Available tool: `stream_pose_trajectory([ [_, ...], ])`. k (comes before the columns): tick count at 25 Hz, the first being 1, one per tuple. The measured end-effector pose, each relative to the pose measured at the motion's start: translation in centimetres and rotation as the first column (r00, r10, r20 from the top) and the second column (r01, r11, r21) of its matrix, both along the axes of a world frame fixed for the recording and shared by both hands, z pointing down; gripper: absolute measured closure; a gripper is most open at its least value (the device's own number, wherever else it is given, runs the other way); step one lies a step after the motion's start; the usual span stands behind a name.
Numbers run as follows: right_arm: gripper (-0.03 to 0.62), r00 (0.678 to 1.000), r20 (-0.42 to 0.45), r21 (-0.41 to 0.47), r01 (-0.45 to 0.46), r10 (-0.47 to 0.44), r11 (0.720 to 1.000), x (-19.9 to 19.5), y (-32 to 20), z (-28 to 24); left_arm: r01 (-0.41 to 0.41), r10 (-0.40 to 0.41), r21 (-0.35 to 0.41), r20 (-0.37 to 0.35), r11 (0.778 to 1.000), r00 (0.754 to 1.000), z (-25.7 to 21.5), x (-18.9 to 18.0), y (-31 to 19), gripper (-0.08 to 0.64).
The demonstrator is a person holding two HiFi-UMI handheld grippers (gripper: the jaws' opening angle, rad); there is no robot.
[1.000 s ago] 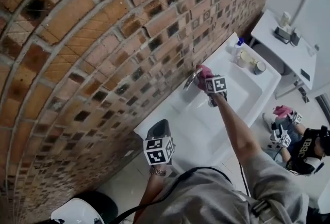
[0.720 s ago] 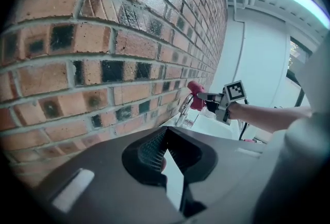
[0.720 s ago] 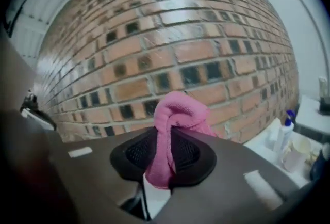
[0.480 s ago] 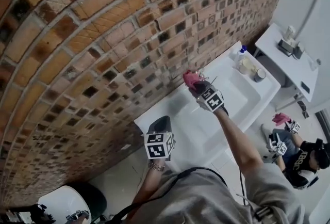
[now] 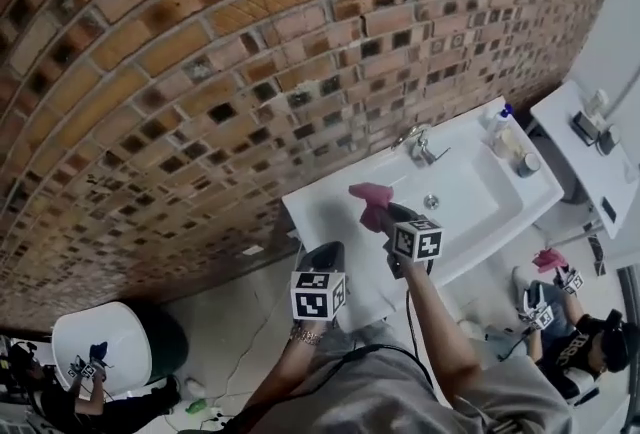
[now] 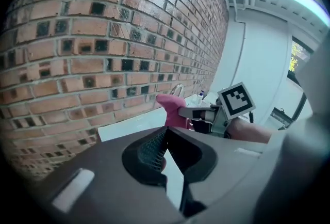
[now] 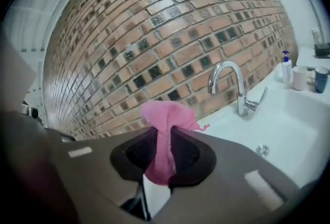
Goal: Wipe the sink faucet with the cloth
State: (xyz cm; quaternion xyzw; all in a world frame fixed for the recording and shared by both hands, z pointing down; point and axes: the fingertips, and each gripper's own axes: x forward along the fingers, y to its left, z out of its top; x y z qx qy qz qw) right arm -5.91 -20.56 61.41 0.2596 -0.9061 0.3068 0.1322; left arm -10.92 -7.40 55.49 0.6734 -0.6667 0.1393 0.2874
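A crumpled pink cloth point(image 7: 166, 120) is pinched between the right gripper's point(image 7: 164, 152) jaws at frame centre, apart from the curved chrome faucet point(image 7: 233, 83) at the upper right. The left gripper point(image 6: 165, 138), lower centre, is closed on nothing. No wiping contact is made; a reach toward the spout is judged to be required next.

Faucet point(image 5: 420, 147) stands on sink point(image 5: 325, 217), before brick wall point(image 5: 250, 72).
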Motion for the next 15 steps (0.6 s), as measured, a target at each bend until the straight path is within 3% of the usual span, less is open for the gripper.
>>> stream_pose_trajectory([
  [5, 0.520, 0.990, -0.131, 0.000, -0.061, 0.060, 0.998, 2.3, 7.5, -0.8, -0.032, 0.032, 0.026, -0.002, 0.999, 0.999, -0.6, 1.2, 3.2, 0.541],
  [11, 0.518, 0.980, -0.158, 0.060, -0.115, 0.123, 0.992, 4.4, 16.8, -3.4, -0.090, 0.092, 0.068, -0.017, 0.994, 0.996, -2.4, 3.0, 9.2, 0.541],
  [15, 0.518, 0.971, -0.195, 0.087, -0.120, 0.135, 0.989, 5.2, 25.4, -3.6, -0.100, 0.104, 0.058, -0.057, 0.993, 0.993, -1.0, 4.5, 15.6, 0.541],
])
